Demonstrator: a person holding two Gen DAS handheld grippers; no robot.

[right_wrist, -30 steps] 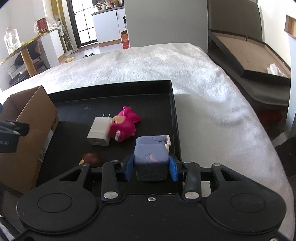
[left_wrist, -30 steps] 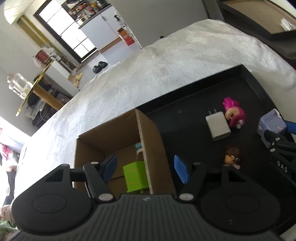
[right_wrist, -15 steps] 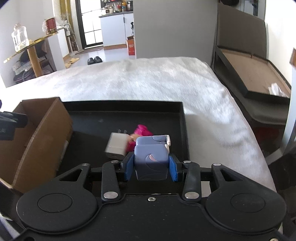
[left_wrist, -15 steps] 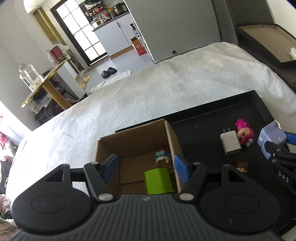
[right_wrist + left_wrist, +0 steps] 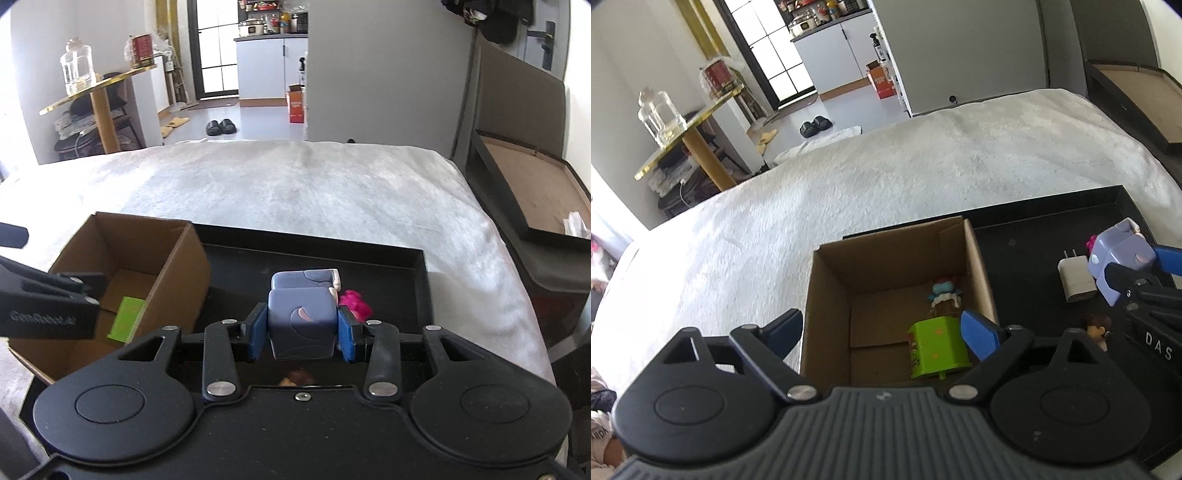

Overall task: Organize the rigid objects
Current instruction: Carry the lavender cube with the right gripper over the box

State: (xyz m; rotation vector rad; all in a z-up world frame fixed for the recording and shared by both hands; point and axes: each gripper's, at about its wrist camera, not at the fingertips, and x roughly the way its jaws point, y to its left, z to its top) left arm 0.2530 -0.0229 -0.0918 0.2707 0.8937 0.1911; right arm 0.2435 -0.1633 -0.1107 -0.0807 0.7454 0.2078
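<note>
Plainly, the right gripper has its blue fingers clamped on the two sides of a lavender blocky toy, which is carried clear above the black tray; in the left wrist view the same toy hangs over the tray's right part, near its right edge. The left gripper hovers above the open cardboard box with its fingers wide and opening, nothing between them; the box stands at the tray's left end, and bed and tray alike carry no table under them, only a white fuzzy bed cover. Inside the box, against its right wall, lie a lime-green block and, just beyond it, a small figure with a teal top; the two look to be touching, though I cannot be sure. On the tray floor a white plug adapter lies near the right edge; a pink toy sits just beside the held toy, mostly hidden behind it; a small brown-haired figure lies nearer the front edge, apart from the adapter.
</note>
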